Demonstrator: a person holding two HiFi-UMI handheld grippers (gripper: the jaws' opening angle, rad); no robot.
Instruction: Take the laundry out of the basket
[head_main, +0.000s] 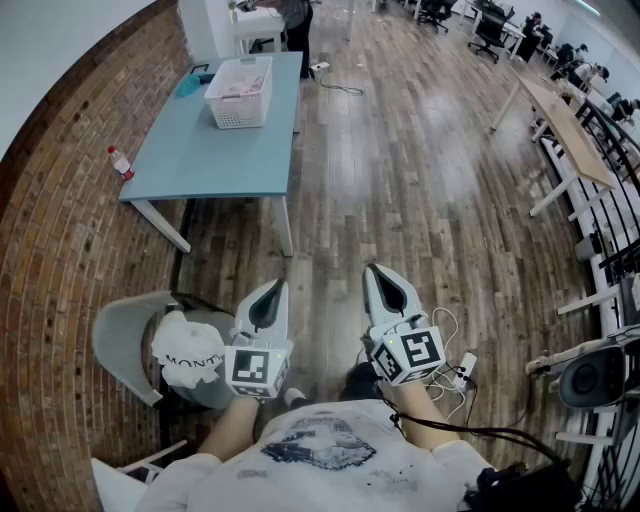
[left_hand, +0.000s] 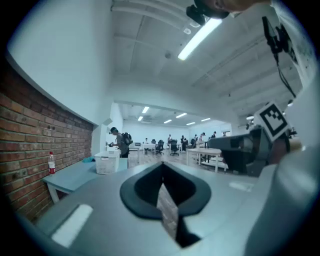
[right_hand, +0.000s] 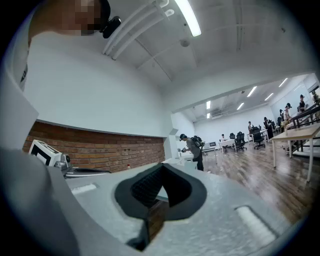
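Observation:
A white laundry basket (head_main: 240, 92) with pale clothes in it stands on the light blue table (head_main: 210, 150), far from me across the wooden floor. Both grippers are held level close to my body, well short of the table. My left gripper (head_main: 270, 295) has its jaws together with nothing between them. The right gripper (head_main: 388, 285) is likewise shut and empty. In the left gripper view the basket (left_hand: 106, 163) shows small beyond the shut left gripper (left_hand: 162, 175). The right gripper view shows the right gripper (right_hand: 161, 176) shut, with the basket hidden behind it.
A bottle (head_main: 120, 163) stands at the table's left edge and a teal cloth (head_main: 188, 86) lies beside the basket. A grey chair (head_main: 125, 340) with a white bag (head_main: 190, 350) sits at my left by the brick wall. A person (head_main: 297, 22) stands beyond the table. Desks (head_main: 565, 120) line the right.

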